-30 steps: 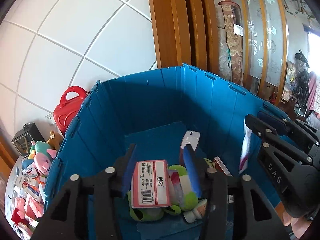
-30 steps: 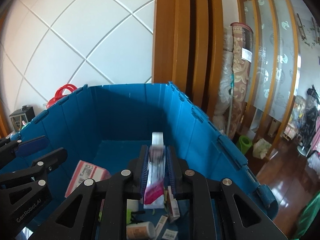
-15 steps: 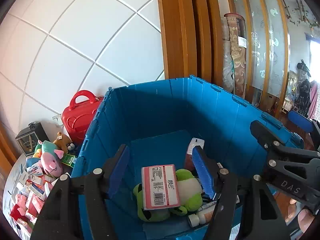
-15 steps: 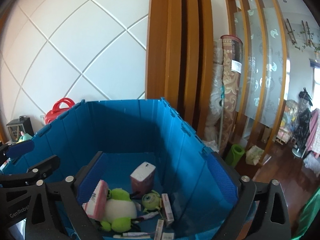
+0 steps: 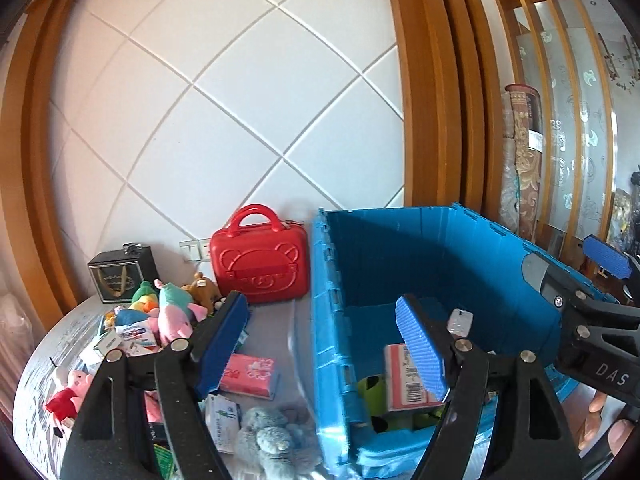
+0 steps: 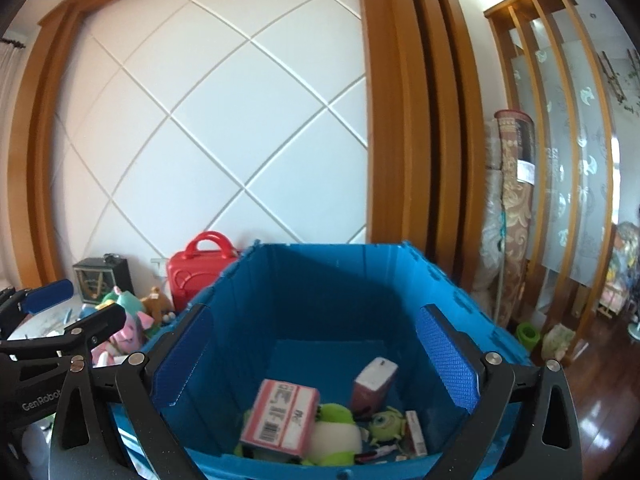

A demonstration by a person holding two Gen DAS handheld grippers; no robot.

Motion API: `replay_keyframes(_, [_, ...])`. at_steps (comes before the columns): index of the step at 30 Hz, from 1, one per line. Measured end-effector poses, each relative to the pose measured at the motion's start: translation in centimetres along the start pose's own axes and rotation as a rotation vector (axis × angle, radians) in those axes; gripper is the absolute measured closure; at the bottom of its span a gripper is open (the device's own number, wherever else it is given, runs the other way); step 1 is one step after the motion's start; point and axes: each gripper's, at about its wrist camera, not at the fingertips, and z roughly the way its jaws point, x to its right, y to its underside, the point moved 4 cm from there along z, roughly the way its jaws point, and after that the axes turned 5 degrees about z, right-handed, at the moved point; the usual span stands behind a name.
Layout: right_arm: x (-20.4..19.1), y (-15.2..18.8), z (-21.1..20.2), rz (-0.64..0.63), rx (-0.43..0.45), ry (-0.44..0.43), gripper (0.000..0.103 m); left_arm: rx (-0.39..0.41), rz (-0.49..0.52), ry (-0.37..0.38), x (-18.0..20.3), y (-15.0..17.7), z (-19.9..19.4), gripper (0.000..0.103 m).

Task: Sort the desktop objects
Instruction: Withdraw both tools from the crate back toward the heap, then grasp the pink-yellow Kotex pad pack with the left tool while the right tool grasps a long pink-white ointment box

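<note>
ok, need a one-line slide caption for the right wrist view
Right gripper open and empty above the blue crate, where a pink barcoded box rests on a green plush.

Both fisheye views are bright with daylight entering from the right, where frosted glass panels glow and the wooden floor carries a pale sheen. Straight door frames and wall seams bow strongly toward the margins, and black vignetting fills the corners. The white diamond-panelled wall ahead is evenly lit, without glare. Inside the blue crate a diagonal shadow darkens the far wall. In the left view, the crate's near wall and the grey plush toy below the left tool are smeared by motion blur.
</note>
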Motion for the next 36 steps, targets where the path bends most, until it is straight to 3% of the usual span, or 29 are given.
replay_keyframes(11, [-16.1, 0.9, -0.5, -0.072, -0.010, -0.181, 0.000, -0.063, -0.096, -0.174, -17.6, 5.1, -2.6, 0.026])
replay_keyframes(17, [-26.0, 4.3, 0.9, -0.105, -0.104, -0.248, 0.000, -0.164, -0.103, -0.258, -28.1, 10.6, -2.7, 0.026])
replay_keyframes(22, [-32.9, 9.4, 2.6, -0.115, -0.238, -0.282, 0.000, -0.281, -0.114, -0.303, -35.0, 15.8, -1.8, 0.026])
replay_keyframes(28, [-37.1, 15.0, 4.1, -0.165, -0.401, -0.305, 0.000, -0.384, -0.155, -0.314, -39.1, 20.7, -1.0, 0.026])
replay_keyframes(36, [-38.6, 18.2, 5.3, -0.264, -0.478, -0.386, 0.000, -0.546, -0.206, -0.335, -40.9, 26.1, 0.2, 0.026])
